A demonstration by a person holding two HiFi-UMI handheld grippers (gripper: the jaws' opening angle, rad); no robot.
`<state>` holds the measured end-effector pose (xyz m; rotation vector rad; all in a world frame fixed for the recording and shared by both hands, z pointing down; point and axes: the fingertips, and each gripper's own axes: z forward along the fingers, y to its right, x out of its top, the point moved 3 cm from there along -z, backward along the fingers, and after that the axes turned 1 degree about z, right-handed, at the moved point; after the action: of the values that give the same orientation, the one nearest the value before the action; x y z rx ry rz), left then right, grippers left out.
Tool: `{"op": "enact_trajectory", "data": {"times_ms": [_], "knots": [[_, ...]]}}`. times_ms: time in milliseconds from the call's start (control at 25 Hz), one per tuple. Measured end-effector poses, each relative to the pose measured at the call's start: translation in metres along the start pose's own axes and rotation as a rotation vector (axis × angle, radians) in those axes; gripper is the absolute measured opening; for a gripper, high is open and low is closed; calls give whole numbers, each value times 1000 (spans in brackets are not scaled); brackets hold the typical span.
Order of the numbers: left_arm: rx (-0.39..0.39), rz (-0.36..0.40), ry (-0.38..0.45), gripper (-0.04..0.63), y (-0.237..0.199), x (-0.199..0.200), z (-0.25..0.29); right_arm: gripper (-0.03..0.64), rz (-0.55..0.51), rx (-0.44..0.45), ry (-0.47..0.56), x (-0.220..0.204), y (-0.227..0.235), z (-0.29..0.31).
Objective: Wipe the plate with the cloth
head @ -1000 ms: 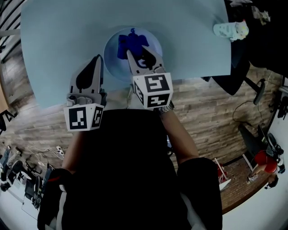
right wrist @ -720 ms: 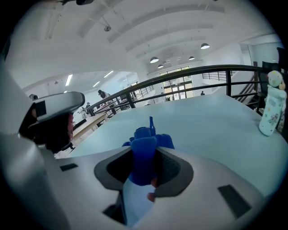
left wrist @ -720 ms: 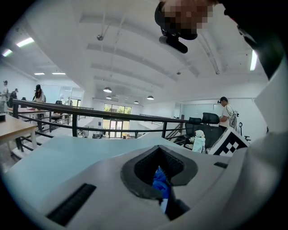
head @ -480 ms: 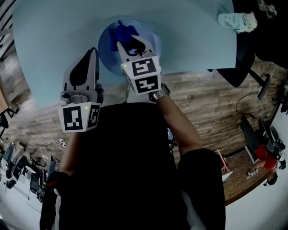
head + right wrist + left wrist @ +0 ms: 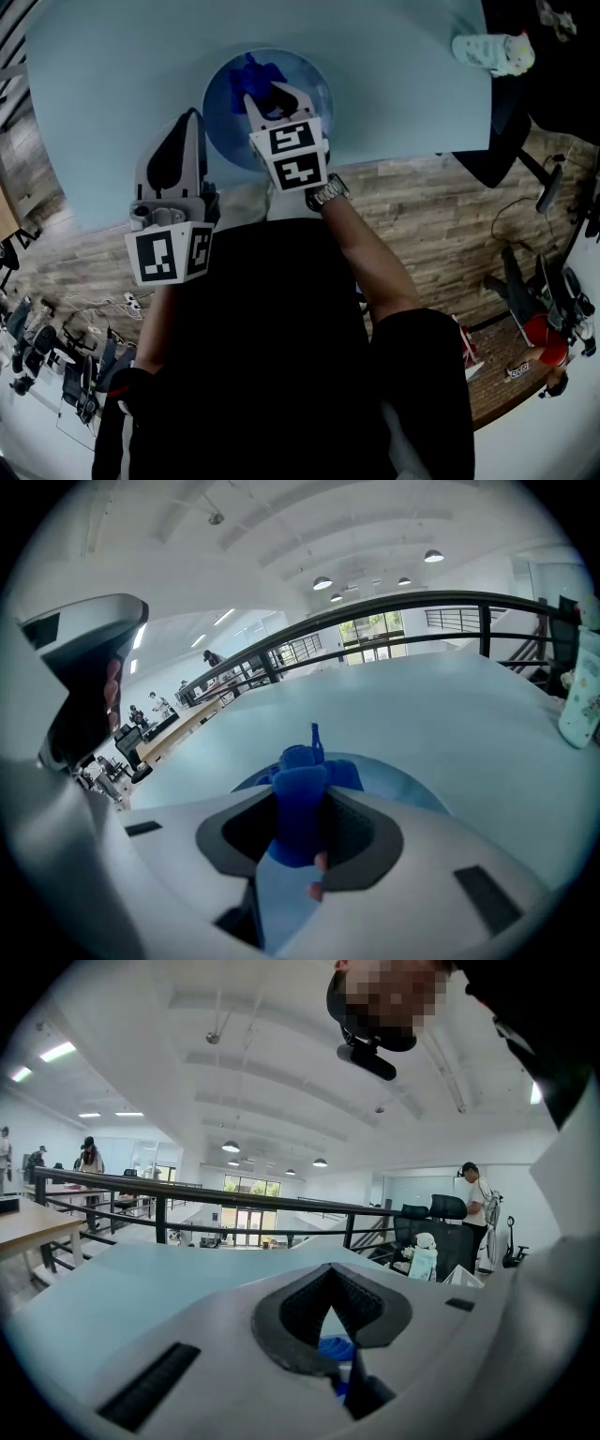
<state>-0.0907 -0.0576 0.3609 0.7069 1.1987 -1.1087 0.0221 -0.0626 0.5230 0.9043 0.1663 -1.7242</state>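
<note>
Clamped on the blue cloth [image 5: 298,822], the right hand-held gripper [image 5: 274,94] has its dark pads pressed against a bunched fold of the fabric. The rest of the cloth spills out past the tips. In the head view this gripper reaches over the round blue plate [image 5: 220,117], and the cloth lies on the plate's far half, beyond the jaw tips. The right gripper view shows the plate's pale rim [image 5: 417,789] curving behind the bunched fabric. The plate sits on a light blue tabletop [image 5: 394,84], close to its near edge. The left hand-held gripper [image 5: 330,1271] has its jaws pressed together at the tips with nothing between them, and only a small gap remains lower down between the pads. In the head view it hangs over the near edge of the tabletop, just left of the plate and apart from it. Each gripper carries a cube with black and white square markers, and the right one's cube [image 5: 293,155] is tilted toward the camera. A metal wristwatch [image 5: 328,194] shows on the right wrist. A small white patterned object [image 5: 487,52] stands well apart from the plate, at the far right corner of the tabletop. Wood-plank floor [image 5: 422,206] lies below the tabletop's edge.
</note>
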Motion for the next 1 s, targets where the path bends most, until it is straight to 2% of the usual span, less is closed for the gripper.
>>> {"op": "enact_trajectory", "data": {"times_ms": [560, 1000], "knots": [[56, -21, -6, 2, -21, -2, 11, 118, -25, 54, -49, 4, -20, 32], [73, -30, -8, 2, -43, 0, 12, 118, -12, 33, -91, 7, -20, 47]]}}
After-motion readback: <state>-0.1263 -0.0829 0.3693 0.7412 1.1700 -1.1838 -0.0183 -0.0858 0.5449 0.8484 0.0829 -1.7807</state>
